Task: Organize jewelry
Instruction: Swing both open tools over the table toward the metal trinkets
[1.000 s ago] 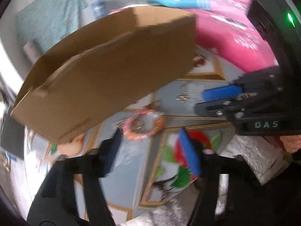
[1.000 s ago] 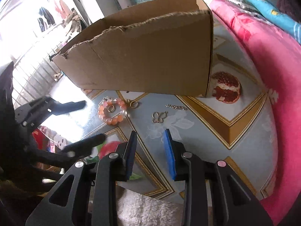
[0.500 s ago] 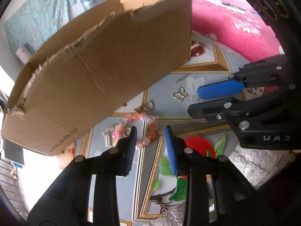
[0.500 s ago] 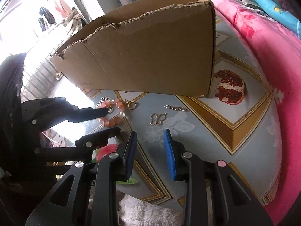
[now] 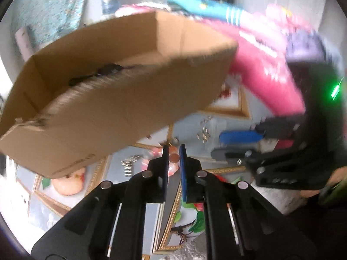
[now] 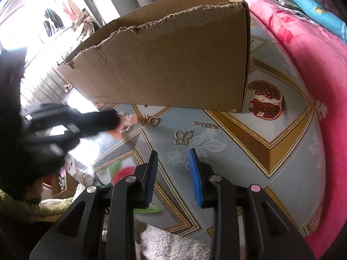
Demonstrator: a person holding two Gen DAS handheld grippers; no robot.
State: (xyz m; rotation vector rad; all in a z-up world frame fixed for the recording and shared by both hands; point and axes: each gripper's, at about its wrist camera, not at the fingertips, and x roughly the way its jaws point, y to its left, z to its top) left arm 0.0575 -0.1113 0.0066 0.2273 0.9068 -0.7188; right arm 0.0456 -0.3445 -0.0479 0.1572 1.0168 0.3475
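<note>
Jewelry lies scattered on the patterned cloth in front of the cardboard box: a peach bead bracelet, a gold ring, a butterfly pendant and a short silver chain; the left gripper has just been closing, and its jaws now stand almost together with bracelet beads showing in the narrow gap, so it appears clenched on the bracelet, though blur hides the exact contact; the right gripper hovers over the cloth near the pendant, jaws parted and empty.

To do the step well, I judge the left hand should lift slowly enough that the loop hangs free and does not snag the ring lying just beside it, clear the torn front rim of the box, then let go low inside so the beads do not bounce; the right hand might wait off to the side, out of the path.

As a closed loop, the bracelet has no clear long axis; it looks roughly flat against the cloth, pinched at one edge; the chain's long axis runs about parallel to the box front.
</note>
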